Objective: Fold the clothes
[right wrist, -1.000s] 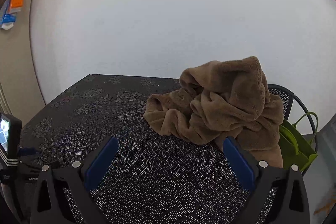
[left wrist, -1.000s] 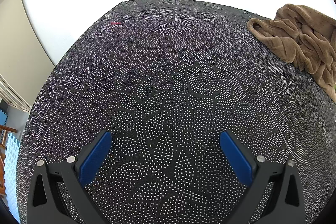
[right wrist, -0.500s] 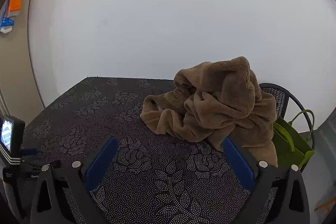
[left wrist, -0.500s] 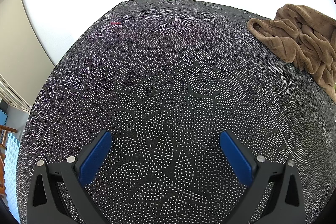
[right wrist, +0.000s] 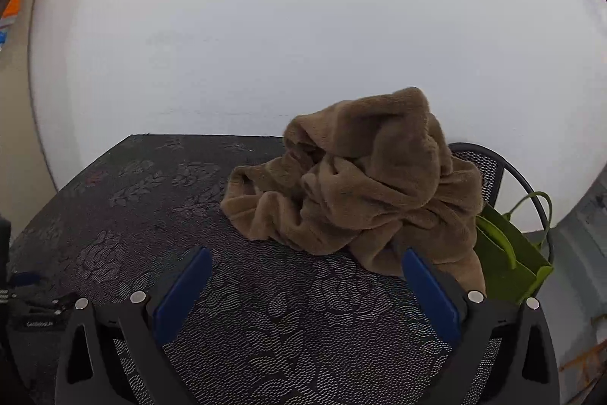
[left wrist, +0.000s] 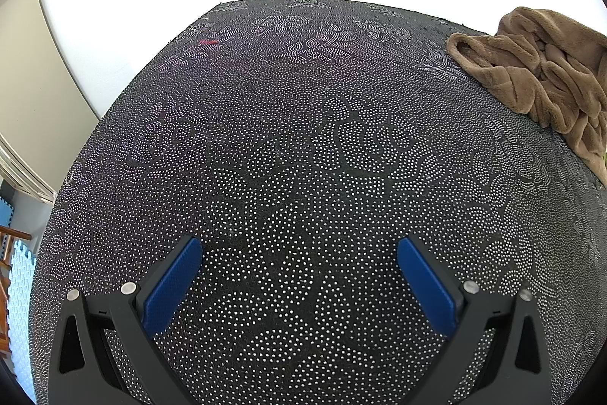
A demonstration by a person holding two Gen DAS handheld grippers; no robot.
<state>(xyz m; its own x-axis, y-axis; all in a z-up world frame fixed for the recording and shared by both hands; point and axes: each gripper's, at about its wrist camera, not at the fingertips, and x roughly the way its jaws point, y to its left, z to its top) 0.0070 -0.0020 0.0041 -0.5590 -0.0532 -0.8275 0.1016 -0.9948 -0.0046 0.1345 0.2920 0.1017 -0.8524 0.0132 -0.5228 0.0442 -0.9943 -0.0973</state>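
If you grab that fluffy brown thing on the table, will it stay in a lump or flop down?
The brown fleece garment lies crumpled in soft folds, so it would probably flop and hang down. It looks thick and fuzzy, likely grippy rather than slippery. Part drapes over the table edge, so it might slide off if nudged.

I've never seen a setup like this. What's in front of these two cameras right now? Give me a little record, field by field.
surface: black tablecloth with a dotted floral pattern
garment: crumpled brown fleece garment, heaped at the table's far right corner, not yet folded
left gripper: open, empty, over bare cloth, apart from the garment
right gripper: open, empty, facing the garment, not gripping it
beside the table: green bag with loop handles, black mesh chair back
backdrop: plain white wall
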